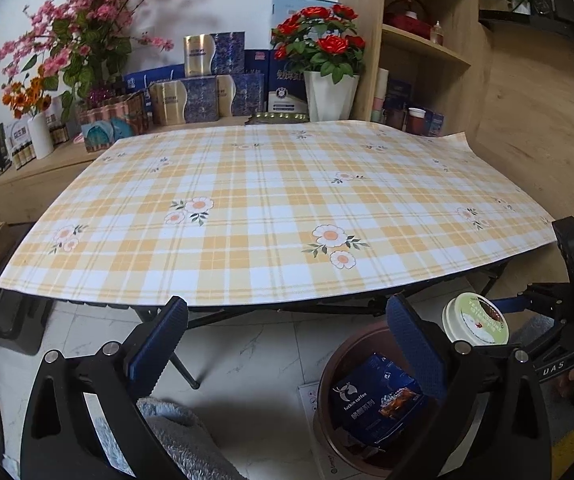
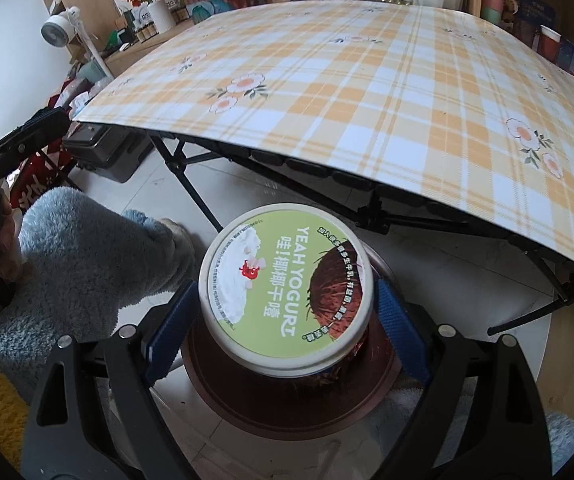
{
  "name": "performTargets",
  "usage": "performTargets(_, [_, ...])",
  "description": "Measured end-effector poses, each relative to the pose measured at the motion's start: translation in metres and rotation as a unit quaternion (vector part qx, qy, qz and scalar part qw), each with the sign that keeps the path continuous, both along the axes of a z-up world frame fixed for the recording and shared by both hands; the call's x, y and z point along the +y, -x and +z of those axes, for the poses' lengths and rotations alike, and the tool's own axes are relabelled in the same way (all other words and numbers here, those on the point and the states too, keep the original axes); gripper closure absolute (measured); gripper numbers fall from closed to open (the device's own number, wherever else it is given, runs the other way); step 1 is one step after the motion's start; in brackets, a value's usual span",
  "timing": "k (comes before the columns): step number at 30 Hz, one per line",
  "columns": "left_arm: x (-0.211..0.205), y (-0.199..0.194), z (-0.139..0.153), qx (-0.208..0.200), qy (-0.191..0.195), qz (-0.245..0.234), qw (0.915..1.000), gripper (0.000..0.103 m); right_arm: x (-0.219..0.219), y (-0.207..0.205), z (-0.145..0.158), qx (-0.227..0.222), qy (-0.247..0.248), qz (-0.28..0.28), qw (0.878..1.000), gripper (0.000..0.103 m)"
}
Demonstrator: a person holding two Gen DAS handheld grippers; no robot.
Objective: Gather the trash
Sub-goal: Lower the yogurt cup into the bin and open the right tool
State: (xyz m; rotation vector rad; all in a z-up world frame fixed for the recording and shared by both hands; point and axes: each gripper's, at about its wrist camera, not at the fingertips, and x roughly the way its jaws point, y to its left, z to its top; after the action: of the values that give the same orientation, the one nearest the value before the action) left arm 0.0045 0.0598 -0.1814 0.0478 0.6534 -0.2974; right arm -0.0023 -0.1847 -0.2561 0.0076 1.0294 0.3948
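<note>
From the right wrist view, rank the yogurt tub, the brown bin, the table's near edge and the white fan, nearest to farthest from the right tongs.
1. Yogurt tub, between the right tongs.
2. Brown bin, directly beneath the tub.
3. Table's near edge, ahead and above.
4. White fan, far upper left.

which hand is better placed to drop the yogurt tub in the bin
Right. The right hand-held gripper already holds the yogurt tub directly above the brown bin. The left hand-held gripper is open and empty beside the bin.
</note>
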Motion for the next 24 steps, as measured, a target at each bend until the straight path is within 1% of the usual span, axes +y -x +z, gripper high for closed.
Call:
performTargets(3, [0.0004, 0.0, -0.0003, 0.0, 0.001, 0.004, 1.0, 0.006, 0.002, 0.001, -0.0011, 0.002, 0.004, 0.005, 1.0, 0.016])
performTargets(14, [-0.0065, 0.0042, -0.0021, -0.002, -0.024, 0.005, 0.9997, 0.006, 0.001, 0.003, 0.0003, -0.005, 0.004, -0.003, 1.0, 0.015])
performTargets(17, [-0.0065, 0.0018, -0.0039, 0.004, -0.023, 0.008, 0.9997, 0.006, 0.001, 0.0026, 0.0009, -0.007, 0.004, -0.003, 1.0, 0.014])
performTargets(18, [-0.006, 0.0005, -0.0046, 0.008, -0.022, 0.009, 0.9997, 0.006, 0.0009, 0.0031, 0.0012, -0.007, 0.005, -0.004, 1.0, 0.01])
performTargets(19, [-0.0053, -0.0006, -0.0055, 0.011, -0.02, 0.011, 0.9997, 0.006, 0.0008, 0.0032, 0.0016, -0.01, 0.007, -0.007, 1.0, 0.009])
performTargets(24, [-0.0022, -0.0029, -0.0069, 0.016, -0.015, 0.02, 0.9996, 0.006, -0.0018, 0.0033, 0.0045, -0.016, 0.007, -0.014, 1.0, 0.008])
